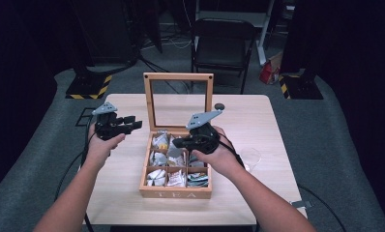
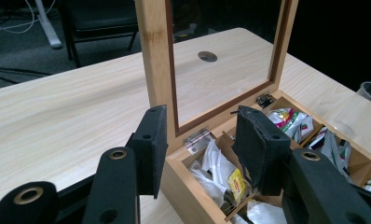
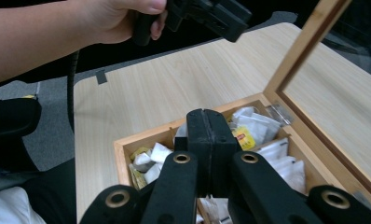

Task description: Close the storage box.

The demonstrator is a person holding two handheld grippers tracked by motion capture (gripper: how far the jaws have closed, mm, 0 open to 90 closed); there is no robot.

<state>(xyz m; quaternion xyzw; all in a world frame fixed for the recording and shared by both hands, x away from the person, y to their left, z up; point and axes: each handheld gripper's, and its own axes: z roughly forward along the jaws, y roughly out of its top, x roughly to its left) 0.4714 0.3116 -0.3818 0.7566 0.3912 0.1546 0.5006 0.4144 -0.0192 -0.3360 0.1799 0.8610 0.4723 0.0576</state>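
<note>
A wooden tea box [image 1: 176, 193] stands on the light wooden table [image 1: 258, 121], its glass-paned lid [image 1: 178, 101] upright at the back. Its compartments hold several tea bags [image 1: 167, 159]. My left gripper [image 1: 134, 122] hovers left of the box, level with the lid. In the left gripper view its jaws [image 2: 202, 140] stand apart with nothing between them, and the lid's post [image 2: 158, 56] rises behind. My right gripper [image 1: 177, 142] hangs over the box's middle compartments. Its pads [image 3: 210, 140] are pressed together above the tea bags [image 3: 249, 133], with nothing caught between them.
A black chair [image 1: 222, 46] stands behind the table. A small dark round hole [image 1: 219, 107] lies in the tabletop right of the lid. A clear round thing [image 1: 251, 157] sits right of the box. A red bag [image 1: 269, 72] is on the floor.
</note>
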